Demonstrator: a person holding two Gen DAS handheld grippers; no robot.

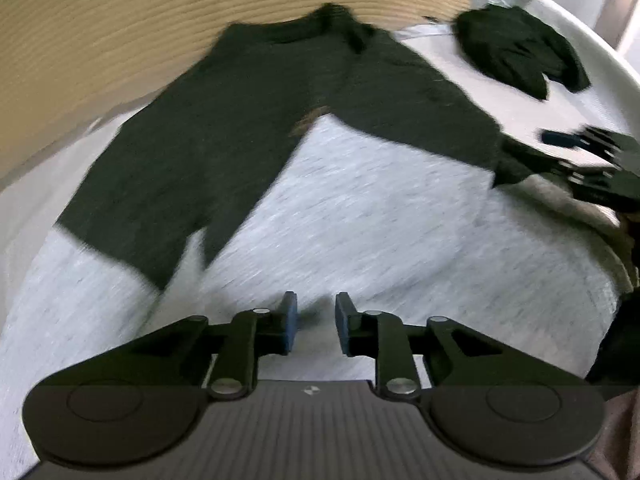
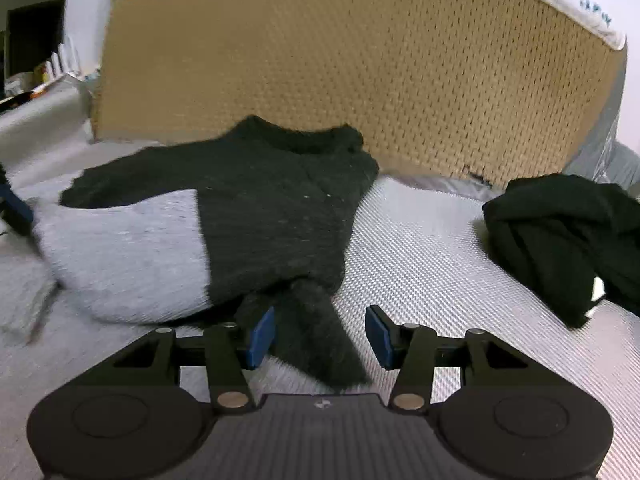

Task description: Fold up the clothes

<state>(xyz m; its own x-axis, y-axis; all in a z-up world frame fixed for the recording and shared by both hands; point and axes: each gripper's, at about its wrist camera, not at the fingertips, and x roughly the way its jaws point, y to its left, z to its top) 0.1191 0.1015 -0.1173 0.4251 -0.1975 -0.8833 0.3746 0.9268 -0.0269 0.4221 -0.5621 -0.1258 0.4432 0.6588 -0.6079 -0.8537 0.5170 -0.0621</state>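
A two-tone sweater, dark across the chest (image 1: pixel 260 100) and grey below (image 1: pixel 380 220), lies spread flat with its sleeves angled outward. My left gripper (image 1: pixel 316 326) hovers over the grey part, its blue pads a narrow gap apart with nothing clamped. My right gripper (image 1: pixel 580 152) shows blurred at the end of the sweater's right-hand sleeve. In the right wrist view the sweater (image 2: pixel 272 208) lies ahead, and its dark sleeve (image 2: pixel 320 340) runs loosely between the wide-open pads of my right gripper (image 2: pixel 320 336). The sleeve rests near the left pad (image 2: pixel 262 336) without being pressed.
A crumpled dark garment (image 2: pixel 560 236) (image 1: pixel 520 48) lies to the right on the silvery textured cover (image 2: pixel 420 248). A tall tan woven panel (image 2: pixel 360 60) (image 1: pixel 120 40) stands right behind the sweater's collar. Clutter sits in the far left background.
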